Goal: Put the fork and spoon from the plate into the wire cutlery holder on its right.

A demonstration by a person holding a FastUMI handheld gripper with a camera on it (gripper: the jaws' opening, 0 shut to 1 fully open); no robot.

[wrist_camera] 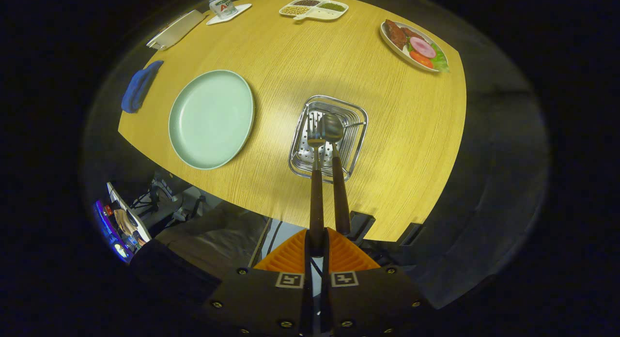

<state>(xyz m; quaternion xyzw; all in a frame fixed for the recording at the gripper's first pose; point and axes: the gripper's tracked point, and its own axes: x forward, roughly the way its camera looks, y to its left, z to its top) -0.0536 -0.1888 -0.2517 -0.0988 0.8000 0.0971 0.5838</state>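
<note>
My gripper [317, 242] is shut on the dark handle of the fork [316, 182], well above the table. The fork's tines point down into the wire cutlery holder [358, 119] just beyond the fingers. The spoon [334, 133] runs alongside the fork with its bowl inside the holder. Its dark handle crosses the holder's near rim and ends free beside the right fingertip [351, 257], not between the fingers. To the left of the holder sits the pale green plate [210, 116], with nothing on it.
On the wooden table [411, 148], a plate of food [415, 46] sits far right, a divided snack dish [314, 8] at the back, and a can on a coaster [224, 7], a white tray [175, 29] and a blue cloth [139, 85] to the left.
</note>
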